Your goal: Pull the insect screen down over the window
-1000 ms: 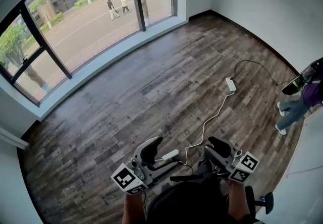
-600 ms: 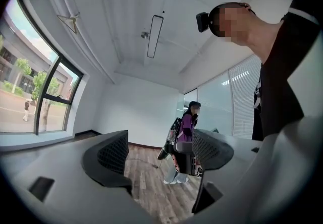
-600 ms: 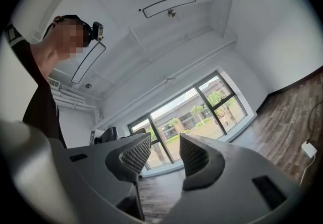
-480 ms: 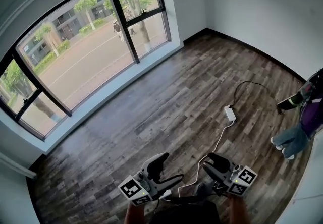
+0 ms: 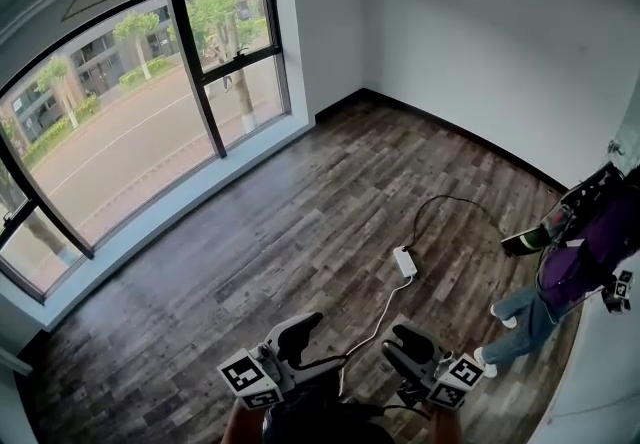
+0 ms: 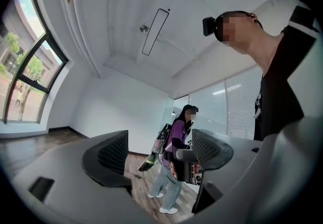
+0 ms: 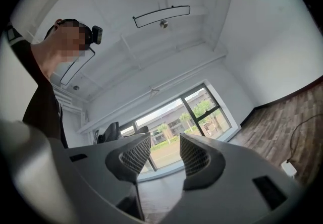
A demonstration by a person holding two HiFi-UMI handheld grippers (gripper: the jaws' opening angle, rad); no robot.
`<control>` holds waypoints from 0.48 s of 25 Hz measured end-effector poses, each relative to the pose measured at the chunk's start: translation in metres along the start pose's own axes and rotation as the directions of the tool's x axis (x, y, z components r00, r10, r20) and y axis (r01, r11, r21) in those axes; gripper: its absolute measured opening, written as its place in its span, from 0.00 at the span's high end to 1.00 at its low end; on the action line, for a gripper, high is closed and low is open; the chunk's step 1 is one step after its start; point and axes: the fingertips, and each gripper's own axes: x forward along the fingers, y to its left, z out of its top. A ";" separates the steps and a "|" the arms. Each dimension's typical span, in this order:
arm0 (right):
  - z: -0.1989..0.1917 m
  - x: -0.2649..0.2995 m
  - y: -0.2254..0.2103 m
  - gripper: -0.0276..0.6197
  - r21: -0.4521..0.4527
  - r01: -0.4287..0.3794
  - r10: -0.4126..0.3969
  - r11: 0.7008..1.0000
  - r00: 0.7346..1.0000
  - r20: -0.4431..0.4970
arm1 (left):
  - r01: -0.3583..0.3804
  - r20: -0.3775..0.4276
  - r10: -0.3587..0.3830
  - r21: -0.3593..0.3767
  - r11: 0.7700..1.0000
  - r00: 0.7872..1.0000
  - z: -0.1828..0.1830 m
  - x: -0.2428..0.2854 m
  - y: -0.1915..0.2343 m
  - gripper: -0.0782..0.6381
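Window [image 5: 130, 112] in upper left of head view, well apart from both claws low at bottom centre: left gripper [image 5: 314, 346] jaws apart, empty; right gripper [image 5: 401, 350] jaws apart, just been opening, nothing between

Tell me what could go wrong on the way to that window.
1. The white cable and its power brick lie on the floor just ahead: a likely trip or snag.
2. A person in purple stands nearby at the right; a swinging right gripper might strike them.
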 end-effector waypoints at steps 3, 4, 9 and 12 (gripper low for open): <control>0.002 0.008 -0.007 0.71 0.004 0.006 -0.006 1.000 1.000 0.001 | 0.011 -0.014 -0.011 -0.010 1.000 1.000 -0.002 0.006 0.012 0.34; 0.005 0.012 -0.011 0.71 0.001 0.006 -0.006 1.000 1.000 0.002 | 0.013 -0.015 -0.013 -0.016 1.000 1.000 -0.001 0.010 0.017 0.34; 0.029 0.044 -0.052 0.71 -0.016 0.008 -0.008 1.000 1.000 0.029 | 0.049 0.008 -0.049 -0.003 0.999 0.999 0.011 0.038 0.063 0.34; 0.039 0.084 -0.076 0.71 -0.017 -0.006 0.006 1.000 0.999 0.041 | 0.060 0.055 -0.060 -0.001 0.998 0.997 0.021 0.040 0.107 0.34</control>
